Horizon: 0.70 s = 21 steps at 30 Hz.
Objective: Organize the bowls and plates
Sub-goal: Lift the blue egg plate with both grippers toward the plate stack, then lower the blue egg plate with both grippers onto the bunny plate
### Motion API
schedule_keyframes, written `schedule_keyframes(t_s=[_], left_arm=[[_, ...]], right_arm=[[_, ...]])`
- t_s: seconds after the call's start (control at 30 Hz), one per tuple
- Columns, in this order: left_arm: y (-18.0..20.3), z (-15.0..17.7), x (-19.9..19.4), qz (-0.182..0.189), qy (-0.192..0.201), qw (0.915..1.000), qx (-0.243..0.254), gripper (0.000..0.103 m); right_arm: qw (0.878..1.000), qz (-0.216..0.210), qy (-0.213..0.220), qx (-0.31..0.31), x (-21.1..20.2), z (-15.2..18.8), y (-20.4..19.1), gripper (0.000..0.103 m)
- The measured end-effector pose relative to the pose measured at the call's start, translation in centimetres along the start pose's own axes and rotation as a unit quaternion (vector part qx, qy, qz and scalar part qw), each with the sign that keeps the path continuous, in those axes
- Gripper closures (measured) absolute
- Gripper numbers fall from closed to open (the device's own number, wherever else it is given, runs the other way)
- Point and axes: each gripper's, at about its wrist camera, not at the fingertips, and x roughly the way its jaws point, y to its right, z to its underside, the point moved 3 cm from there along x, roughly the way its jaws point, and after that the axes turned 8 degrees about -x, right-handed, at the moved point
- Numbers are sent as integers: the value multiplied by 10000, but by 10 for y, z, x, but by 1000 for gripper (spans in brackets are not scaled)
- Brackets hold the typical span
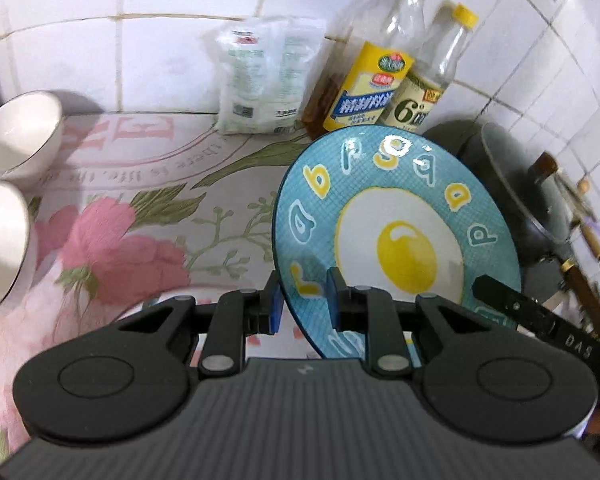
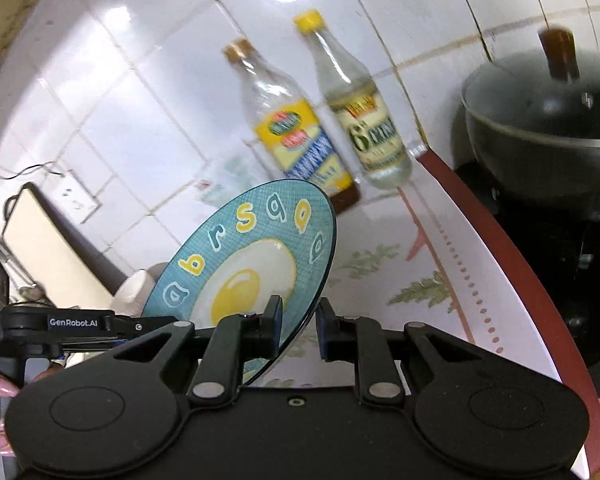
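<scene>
A blue plate (image 1: 396, 216) with a fried-egg picture and letters is held tilted on edge above the flowered tablecloth. My left gripper (image 1: 302, 300) has its jaws around the plate's lower left rim. My right gripper (image 2: 298, 320) has its jaws around the plate's (image 2: 252, 264) lower right rim. Both look closed on the rim. Two white bowls (image 1: 18, 136) (image 1: 0, 244) stand at the left edge of the left wrist view. One white bowl (image 2: 134, 290) shows behind the plate in the right wrist view.
Two bottles (image 1: 374, 68) (image 1: 432, 80) and a white packet (image 1: 264, 76) stand against the tiled wall. A dark pot with a lid (image 2: 548, 128) sits on the stove at the right. The tablecloth (image 1: 148, 200) covers the counter.
</scene>
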Motion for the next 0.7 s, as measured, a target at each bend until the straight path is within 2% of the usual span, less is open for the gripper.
schedule_keyframes(t_s=[0.33,0.53,0.7], left_arm=[[-5,20,-75,-36,218,9998,4,83],[-21,37,-100,-101,128,9999,-26,83],[-41,54,-116,-128,128,9996,-234,83]], right_arm=[[9993,-228,142,-264,-47,2,-48,80],[9989,-210,5,-418,-63,22,-76,80],[9981,-241,-199,-527,-69,37,-95,80]])
